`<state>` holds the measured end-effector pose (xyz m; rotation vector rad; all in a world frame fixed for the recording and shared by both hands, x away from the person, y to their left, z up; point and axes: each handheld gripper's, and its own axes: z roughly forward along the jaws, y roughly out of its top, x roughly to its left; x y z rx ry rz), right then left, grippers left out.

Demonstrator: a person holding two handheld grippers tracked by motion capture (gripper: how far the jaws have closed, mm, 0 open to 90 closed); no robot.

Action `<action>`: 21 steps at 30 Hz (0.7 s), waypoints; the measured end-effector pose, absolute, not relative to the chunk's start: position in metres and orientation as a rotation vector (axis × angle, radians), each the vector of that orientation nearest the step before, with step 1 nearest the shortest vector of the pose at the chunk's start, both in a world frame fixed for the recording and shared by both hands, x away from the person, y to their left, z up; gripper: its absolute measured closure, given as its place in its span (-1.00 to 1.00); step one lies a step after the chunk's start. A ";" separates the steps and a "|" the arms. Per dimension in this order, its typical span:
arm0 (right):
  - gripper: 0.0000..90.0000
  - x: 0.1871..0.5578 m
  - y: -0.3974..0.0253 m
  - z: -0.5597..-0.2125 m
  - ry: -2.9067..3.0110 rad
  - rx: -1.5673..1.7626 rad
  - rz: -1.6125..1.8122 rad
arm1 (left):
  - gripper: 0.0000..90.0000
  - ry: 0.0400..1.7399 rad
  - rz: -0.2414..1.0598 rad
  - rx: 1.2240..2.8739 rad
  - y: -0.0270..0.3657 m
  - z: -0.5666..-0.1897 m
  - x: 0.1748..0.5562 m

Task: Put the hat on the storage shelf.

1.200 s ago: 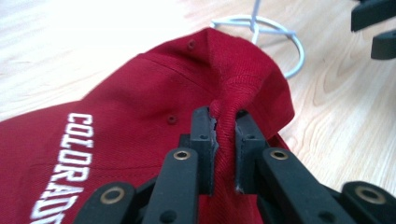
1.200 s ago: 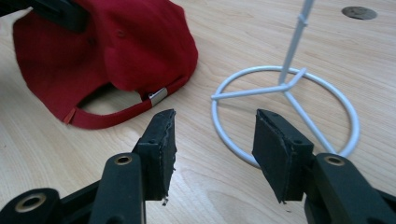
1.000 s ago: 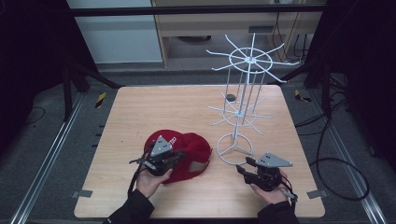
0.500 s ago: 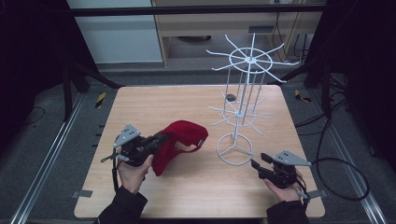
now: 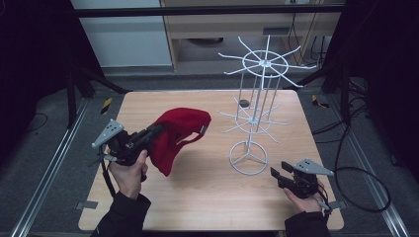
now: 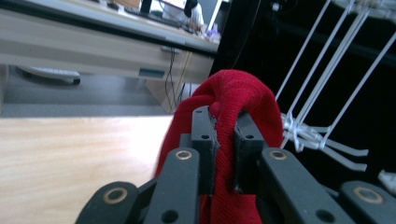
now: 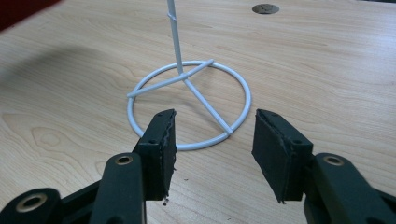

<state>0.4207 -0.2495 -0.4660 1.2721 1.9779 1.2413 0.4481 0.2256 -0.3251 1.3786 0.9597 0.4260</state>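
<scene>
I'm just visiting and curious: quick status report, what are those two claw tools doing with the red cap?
Left gripper shut on red cap, held off the table. Right gripper open, empty, facing the white wire rack base. Nothing between cap and rack.

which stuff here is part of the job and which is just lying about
In the job:
red cap, clamped in the left gripper and lifted off the table
white wire rack
right gripper, open, near the rack's ring base

Lying about:
small dark round thing on the table behind the rack
</scene>
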 end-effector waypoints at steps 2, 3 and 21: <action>0.09 0.421 -0.250 -0.467 1.977 1.272 1.242 | 0.81 0.956 0.437 1.357 0.226 -0.317 0.448; 0.09 0.421 -0.250 -0.467 1.979 1.271 1.240 | 0.81 0.951 0.443 1.344 0.226 -0.312 0.449; 0.11 0.423 -0.248 -0.470 1.986 1.268 1.239 | 0.81 0.917 0.447 1.199 0.210 -0.256 0.465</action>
